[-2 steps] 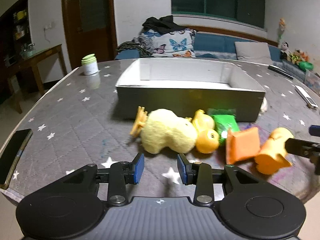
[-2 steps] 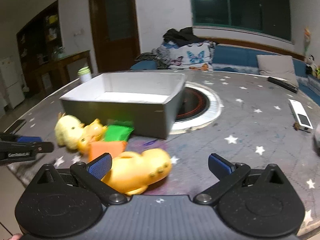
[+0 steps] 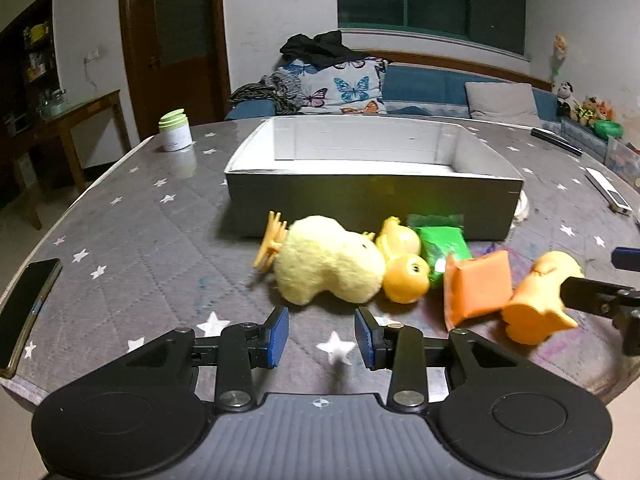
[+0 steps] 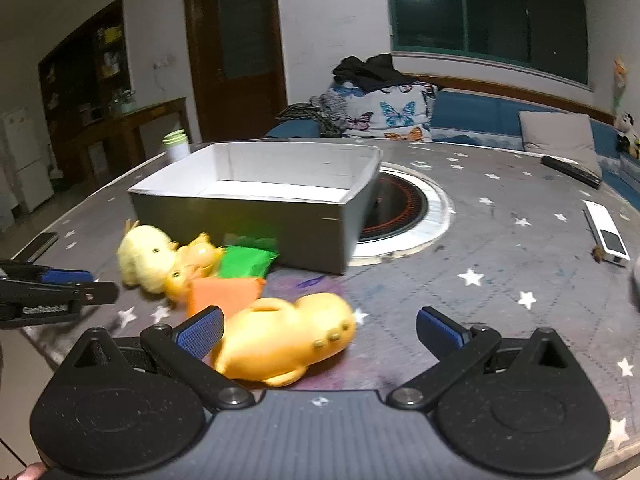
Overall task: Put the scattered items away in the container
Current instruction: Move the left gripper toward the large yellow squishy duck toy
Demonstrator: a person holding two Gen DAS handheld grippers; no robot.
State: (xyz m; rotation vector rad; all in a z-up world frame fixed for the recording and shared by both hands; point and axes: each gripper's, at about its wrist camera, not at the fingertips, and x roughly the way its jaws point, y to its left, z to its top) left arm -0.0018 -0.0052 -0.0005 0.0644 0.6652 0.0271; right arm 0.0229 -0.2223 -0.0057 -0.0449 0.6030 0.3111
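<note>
A grey open box (image 3: 372,200) (image 4: 248,216) stands on the starred table. In front of it lie a yellow plush duck (image 3: 328,264) (image 4: 142,258), a small orange rubber duck (image 3: 404,264) (image 4: 192,264), a green packet (image 3: 444,244) (image 4: 244,260), an orange packet (image 3: 478,288) (image 4: 224,290) and a yellow-orange toy (image 3: 540,296) (image 4: 284,338). My left gripper (image 3: 321,337) is open and empty, just short of the plush duck. My right gripper (image 4: 320,330) is wide open with the yellow-orange toy lying between its fingers, near the left one.
A phone (image 3: 24,308) lies at the table's left edge. A green-lidded jar (image 3: 174,130) stands at the back left. A round hob (image 4: 400,208) is set in the table beside the box. A white remote (image 4: 606,236) and a black remote (image 4: 570,172) lie at the right.
Almost nothing differs; the right gripper has edged slightly closer around the yellow-orange toy.
</note>
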